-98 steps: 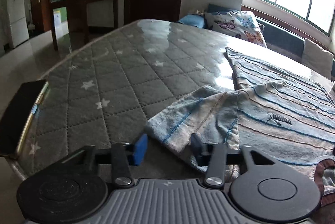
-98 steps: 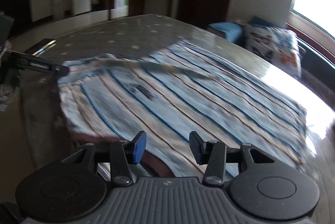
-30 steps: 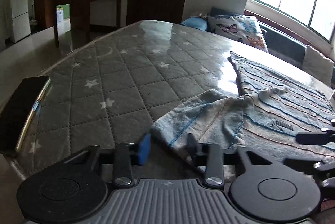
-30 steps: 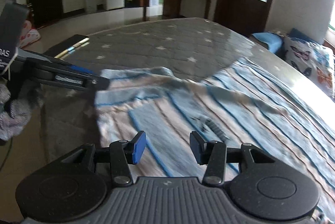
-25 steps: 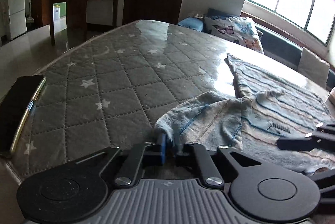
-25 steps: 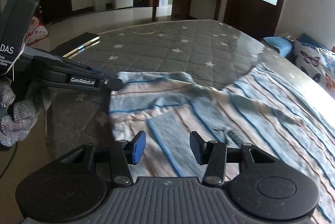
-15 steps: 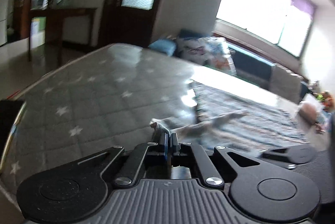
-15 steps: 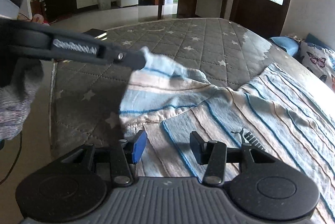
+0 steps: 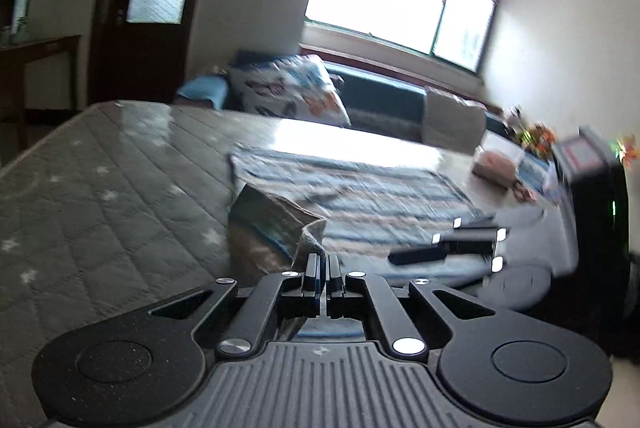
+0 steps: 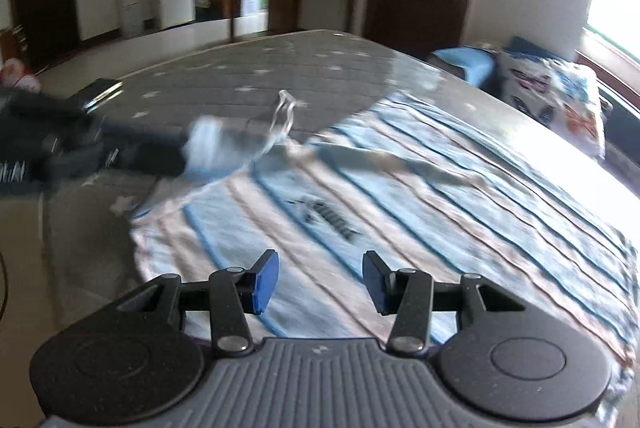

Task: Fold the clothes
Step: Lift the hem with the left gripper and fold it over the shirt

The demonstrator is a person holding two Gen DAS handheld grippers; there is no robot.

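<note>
So your left gripper [image 9: 323,270] has its jaws pinched tight on the sleeve [image 9: 276,224] of the striped shirt [image 10: 400,196], lifting it clear of the mattress [image 9: 100,196]. Your right gripper [image 10: 320,282] hangs over the shirt's near edge with its jaws wide apart, holding nothing. The shirt's body lies spread flat, chest print up, with no fold showing across it. Judging by that, the sleeve is mid-fold, and the other side and the body's folds are left.
</note>
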